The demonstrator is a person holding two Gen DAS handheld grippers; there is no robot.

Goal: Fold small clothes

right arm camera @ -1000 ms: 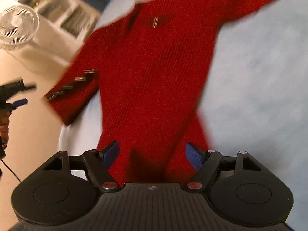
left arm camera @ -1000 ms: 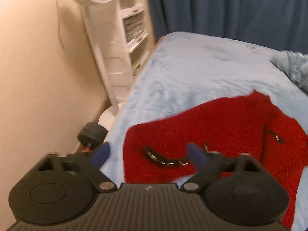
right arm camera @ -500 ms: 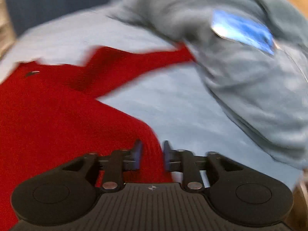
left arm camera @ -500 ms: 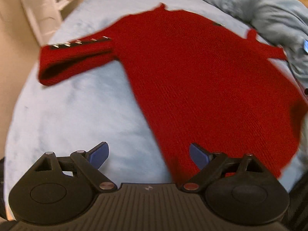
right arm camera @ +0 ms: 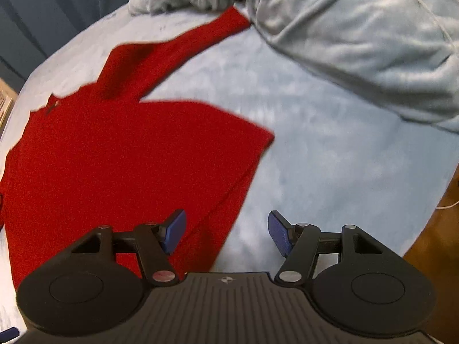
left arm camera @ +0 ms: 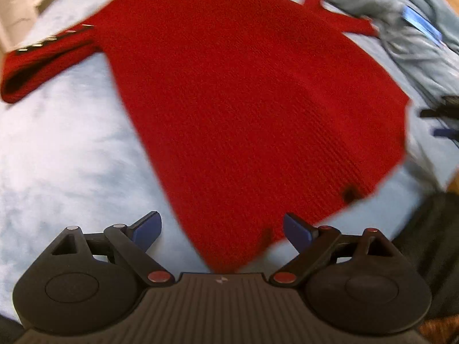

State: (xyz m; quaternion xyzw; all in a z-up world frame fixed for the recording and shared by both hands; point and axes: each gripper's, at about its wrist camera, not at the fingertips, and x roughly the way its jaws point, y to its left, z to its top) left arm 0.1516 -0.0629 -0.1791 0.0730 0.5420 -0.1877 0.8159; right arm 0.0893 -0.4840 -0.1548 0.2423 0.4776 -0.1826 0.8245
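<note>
A red knit sweater lies spread flat on a pale blue blanket, neck away from me. Its left sleeve with metal buttons points left. Its right sleeve reaches toward a grey heap. My left gripper is open, just above the sweater's near hem. My right gripper is open and empty, at the hem's right corner, which lies by its left finger. The sweater also shows in the right wrist view.
A crumpled grey-blue blanket is heaped at the far right with a blue object on it. White shelving stands at the far left. The bed's wooden edge is at the right.
My right gripper has opened; it was nearly shut at the hem half a second ago. My left gripper has come closer to the hem. The sweater now lies flatter.
</note>
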